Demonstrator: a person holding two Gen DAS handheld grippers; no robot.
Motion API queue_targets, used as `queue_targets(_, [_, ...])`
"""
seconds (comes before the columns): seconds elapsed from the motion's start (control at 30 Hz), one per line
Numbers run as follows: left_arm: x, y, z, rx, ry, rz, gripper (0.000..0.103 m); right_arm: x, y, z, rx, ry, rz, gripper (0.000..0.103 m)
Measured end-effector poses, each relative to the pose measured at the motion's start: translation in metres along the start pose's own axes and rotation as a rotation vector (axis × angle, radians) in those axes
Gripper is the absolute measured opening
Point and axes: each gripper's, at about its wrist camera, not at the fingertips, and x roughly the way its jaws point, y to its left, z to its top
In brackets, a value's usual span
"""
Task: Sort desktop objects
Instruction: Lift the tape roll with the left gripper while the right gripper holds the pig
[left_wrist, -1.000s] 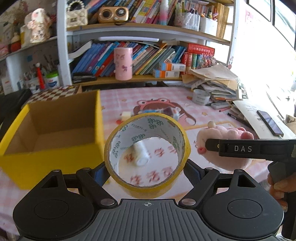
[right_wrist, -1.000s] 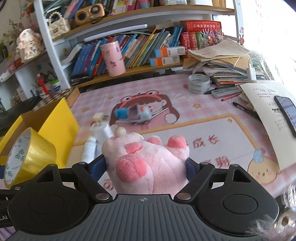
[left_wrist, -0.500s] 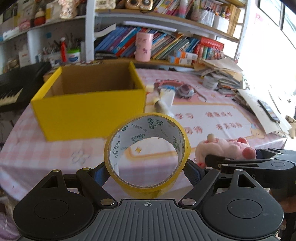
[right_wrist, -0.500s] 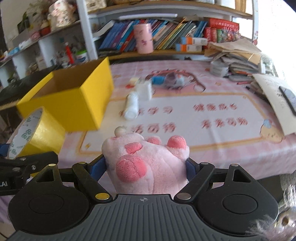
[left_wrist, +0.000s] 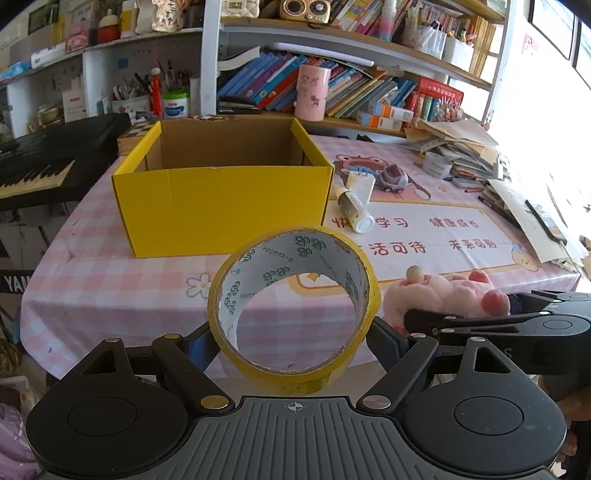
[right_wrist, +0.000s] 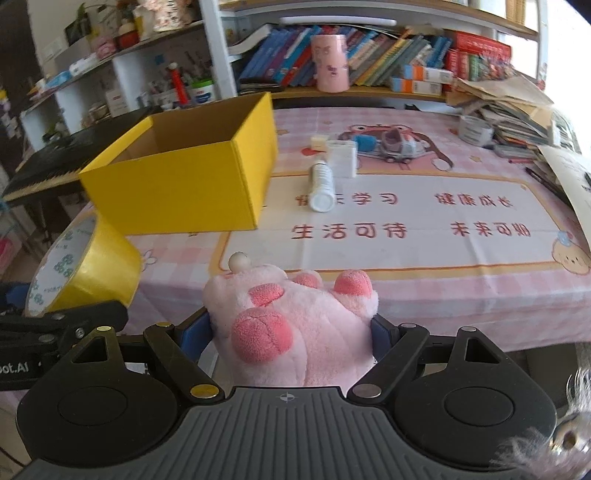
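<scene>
Counted: one yellow tape roll (left_wrist: 295, 310), one pink plush paw (right_wrist: 295, 325), one yellow box (left_wrist: 221, 195), one white bottle (right_wrist: 321, 182), one toy car (left_wrist: 395, 179).

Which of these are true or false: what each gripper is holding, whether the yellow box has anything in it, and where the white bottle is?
1. The left gripper holds a yellow tape roll. True.
2. The right gripper is empty. False: it grips a pink plush paw.
3. The white bottle stands upright inside the yellow box. False: it lies on its side on the table mat, beside the box.
4. The part of the box's inside that shows looks empty. True.
5. The tape roll is already in the box. False: it is held in front of the table edge.
</scene>
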Motion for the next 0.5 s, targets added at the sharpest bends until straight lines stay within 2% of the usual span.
queue_targets(0.5, [-0.005,0.022,-0.006,-0.055,-0.004,0.008,0.085,0.004,0.025,0.000,-0.065,0.011,0.029,0.081])
